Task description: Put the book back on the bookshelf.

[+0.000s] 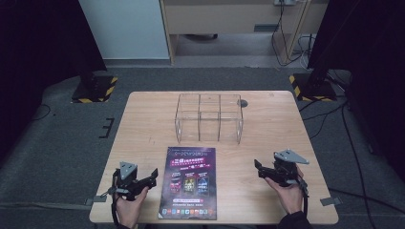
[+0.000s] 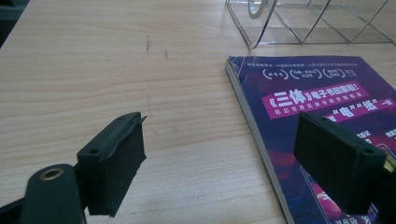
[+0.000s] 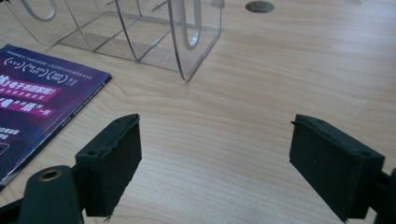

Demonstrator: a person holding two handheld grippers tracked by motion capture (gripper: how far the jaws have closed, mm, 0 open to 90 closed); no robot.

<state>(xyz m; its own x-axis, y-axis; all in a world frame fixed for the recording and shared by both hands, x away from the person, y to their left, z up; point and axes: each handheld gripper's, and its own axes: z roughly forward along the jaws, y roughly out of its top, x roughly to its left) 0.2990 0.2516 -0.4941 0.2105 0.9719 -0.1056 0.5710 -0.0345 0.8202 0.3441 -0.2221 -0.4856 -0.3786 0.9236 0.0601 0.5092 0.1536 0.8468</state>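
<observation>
Both hand-held grippers rested low over the pale wood-grain bench (image 1: 143,109), each held in a hand. At left, the left hand-held gripper (image 1: 152,176) had its matte black, blocky jaws spread wide with nothing between them; its foam-like pads (image 2: 116,158) looked rough and frayed at the edges. Between the two lay a glossy purple paperback book (image 1: 187,183), flat, its small print too fine to read. Beyond it stood a clear acrylic organiser (image 1: 208,117) with thin dividing walls, its far compartments hard to separate. At right, the right hand-held gripper (image 1: 260,169) was likewise open and empty, near a small round dark grommet (image 1: 243,102).
</observation>
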